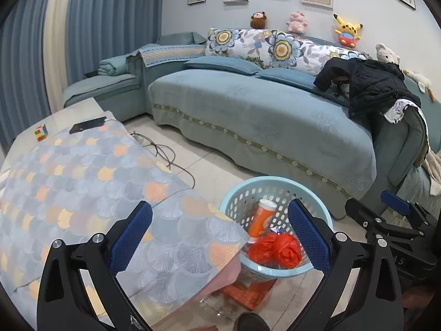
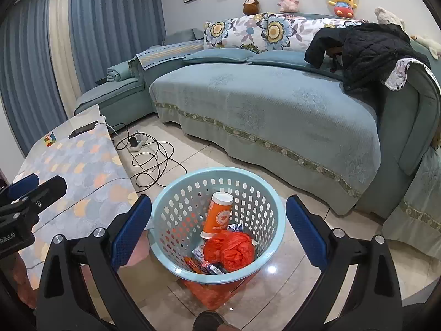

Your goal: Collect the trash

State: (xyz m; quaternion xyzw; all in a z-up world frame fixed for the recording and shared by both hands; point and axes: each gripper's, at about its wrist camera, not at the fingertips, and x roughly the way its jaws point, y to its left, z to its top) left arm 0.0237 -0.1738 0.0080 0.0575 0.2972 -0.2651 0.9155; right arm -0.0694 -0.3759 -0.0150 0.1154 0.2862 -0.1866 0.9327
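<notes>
A light blue perforated basket (image 2: 176, 264) stands on an orange stool on the floor beside the table; it also shows in the left wrist view (image 1: 275, 183). Inside lie an orange tube with a white cap (image 2: 219, 215), a crumpled orange plastic bag (image 2: 230, 249) and some small wrappers (image 2: 212, 267). The tube (image 1: 260, 219) and the bag (image 1: 275, 249) show in the left wrist view too. My right gripper (image 2: 217, 237) is open and empty above the basket. My left gripper (image 1: 219, 237) is open and empty over the table corner next to the basket.
The table carries a scale-patterned cloth (image 1: 82, 182), a black phone (image 1: 88, 125) and a puzzle cube (image 1: 40, 133). Cables and a power strip (image 2: 136, 144) lie on the tiled floor. A blue sofa (image 2: 261, 104) with a black jacket (image 2: 366, 55) stands behind.
</notes>
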